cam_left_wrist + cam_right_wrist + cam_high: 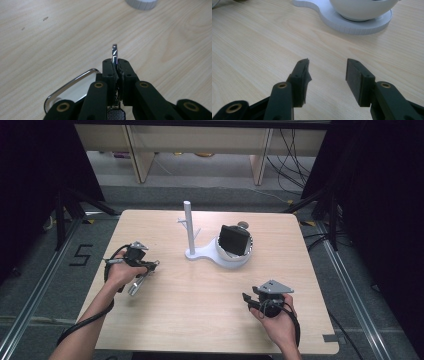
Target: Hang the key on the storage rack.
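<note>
Metal clip (114, 53): thin, stiff, slick, prob. light; left gripper (115, 65) fingers clenched on its edge. Right gripper (327, 72) fingers released, over bare tabletop (262, 37).

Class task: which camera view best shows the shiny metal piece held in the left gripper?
The left gripper view: the metal piece stands close up, clamped between the left gripper jaws. The high view shows it small, hanging below the hand.

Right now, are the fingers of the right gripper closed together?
No, the right gripper has its fingers wide apart, with bare table between them.
</note>
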`<state>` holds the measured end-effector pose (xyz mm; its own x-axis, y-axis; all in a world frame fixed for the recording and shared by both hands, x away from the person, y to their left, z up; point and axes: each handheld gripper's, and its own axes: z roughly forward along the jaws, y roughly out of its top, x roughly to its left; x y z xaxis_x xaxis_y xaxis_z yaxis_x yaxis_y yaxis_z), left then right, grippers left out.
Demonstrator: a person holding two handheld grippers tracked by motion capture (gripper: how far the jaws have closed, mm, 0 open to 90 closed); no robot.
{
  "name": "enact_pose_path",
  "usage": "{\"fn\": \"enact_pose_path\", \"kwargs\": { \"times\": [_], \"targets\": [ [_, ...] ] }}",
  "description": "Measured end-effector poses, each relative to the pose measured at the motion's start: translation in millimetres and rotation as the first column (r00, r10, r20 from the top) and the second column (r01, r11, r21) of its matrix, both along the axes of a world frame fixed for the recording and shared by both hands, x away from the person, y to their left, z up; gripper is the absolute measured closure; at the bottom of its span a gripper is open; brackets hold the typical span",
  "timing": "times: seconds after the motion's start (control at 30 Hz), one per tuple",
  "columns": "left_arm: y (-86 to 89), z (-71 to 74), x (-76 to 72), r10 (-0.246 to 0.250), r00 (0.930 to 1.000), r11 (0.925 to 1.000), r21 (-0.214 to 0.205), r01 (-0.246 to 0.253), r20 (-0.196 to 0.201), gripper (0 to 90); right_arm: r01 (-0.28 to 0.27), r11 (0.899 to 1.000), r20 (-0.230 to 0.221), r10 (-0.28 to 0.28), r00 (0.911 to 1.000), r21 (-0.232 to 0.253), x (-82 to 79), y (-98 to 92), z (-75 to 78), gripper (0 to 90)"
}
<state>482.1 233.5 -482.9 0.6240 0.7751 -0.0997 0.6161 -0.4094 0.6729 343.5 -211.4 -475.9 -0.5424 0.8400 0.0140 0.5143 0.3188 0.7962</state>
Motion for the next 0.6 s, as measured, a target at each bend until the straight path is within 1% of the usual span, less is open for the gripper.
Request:
{"fn": "enact_pose_path", "kwargs": {
  "times": [0.07,0.1,0.13,0.17,0.2,0.23,0.27,0.3,0.33,0.37,0.4,0.43,0.47,0.5,0.53,0.57,0.6],
  "targets": [
    [3.1,-0.2,-3.0,0.004,0.9999,0.9993,-0.037,-0.004,0.016,84.5,-0.001,1.000,0.004,0.001,1.0000,-0.001,-0.2,0.1,-0.2,54.3],
    [4.4,-0.4,-4.6,0.015,0.9994,0.9990,-0.043,-0.013,0.031,84.5,0.000,1.000,0.005,0.000,1.0000,0.000,-0.3,0.2,-0.1,54.3],
    [6.1,-0.4,-6.2,0.020,0.9988,0.9987,-0.048,-0.018,0.045,84.5,0.001,1.000,-0.011,-0.001,0.9999,0.013,-0.9,0.8,-0.1,54.3],
    [7.2,-0.7,-7.8,0.030,0.9982,0.9971,-0.071,-0.026,0.053,84.5,-0.001,1.000,-0.002,0.001,1.0000,0.005,-0.5,0.1,0.1,54.3],
    [9.5,-1.3,-10.6,0.047,0.9960,0.9928,-0.113,-0.038,0.076,84.5,0.003,1.000,0.005,-0.003,1.0000,0.003,-0.8,-0.6,0.2,54.2],
    [9.5,-1.3,-10.6,0.047,0.9960,0.9928,-0.113,-0.038,0.076,84.5,0.003,1.000,0.005,-0.003,1.0000,0.003,-0.8,-0.6,0.2,54.2],
    [11.8,-1.0,-12.7,0.048,0.9952,0.9907,-0.131,-0.036,0.086,84.6,0.008,1.000,0.002,-0.008,1.0000,0.002,-1.2,-1.1,0.0,54.3],
    [10.3,-1.7,-14.8,0.078,0.9923,0.9838,-0.168,-0.061,0.096,84.6,0.008,1.000,0.007,-0.008,0.9999,0.008,-0.8,-0.9,-1.0,54.3],
    [13.7,-0.2,-16.2,0.062,0.9928,0.9875,-0.151,-0.046,0.103,84.6,0.008,1.000,0.007,-0.008,0.9999,0.008,-0.8,-0.9,-1.0,54.3],
    [15.2,0.5,-19.8,0.079,0.9886,0.9837,-0.171,-0.057,0.128,84.6,0.012,1.000,0.000,-0.012,0.9999,-0.001,-1.4,-1.4,-0.8,54.3],
    [15.2,0.5,-19.8,0.079,0.9886,0.9837,-0.171,-0.057,0.128,84.6,0.011,1.000,0.000,-0.011,0.9999,0.002,-1.2,-1.0,-1.2,54.3],
    [16.2,0.9,-21.5,0.082,0.9867,0.9829,-0.175,-0.057,0.140,84.6,0.011,1.000,0.000,-0.011,0.9999,0.002,-1.2,-1.0,-1.2,54.3],
    [14.9,1.0,-23.0,0.103,0.9838,0.9758,-0.206,-0.072,0.146,84.6,0.007,1.000,0.006,-0.007,1.0000,0.008,-0.7,-0.6,-2.4,54.2],
    [15.8,1.9,-24.6,0.105,0.9817,0.9745,-0.213,-0.069,0.159,84.6,0.005,1.000,0.001,-0.005,1.0000,0.000,-1.0,-0.7,-1.9,54.2],
    [16.1,1.9,-25.6,0.109,0.9796,0.9704,-0.232,-0.068,0.169,84.6,0.006,1.000,0.003,-0.006,1.0000,0.000,-1.1,-0.5,-2.0,54.2],
    [16.6,3.0,-27.3,0.117,0.9786,0.9693,-0.234,-0.075,0.169,84.6,0.004,1.000,0.004,-0.004,1.0000,-0.001,-1.1,-0.4,-2.1,54.1],
    [16.7,3.1,-28.2,0.119,0.9773,0.9666,-0.246,-0.073,0.176,84.6,0.003,1.000,0.004,-0.003,1.0000,-0.001,-1.1,-0.3,-2.1,54.0]
  ]
}}
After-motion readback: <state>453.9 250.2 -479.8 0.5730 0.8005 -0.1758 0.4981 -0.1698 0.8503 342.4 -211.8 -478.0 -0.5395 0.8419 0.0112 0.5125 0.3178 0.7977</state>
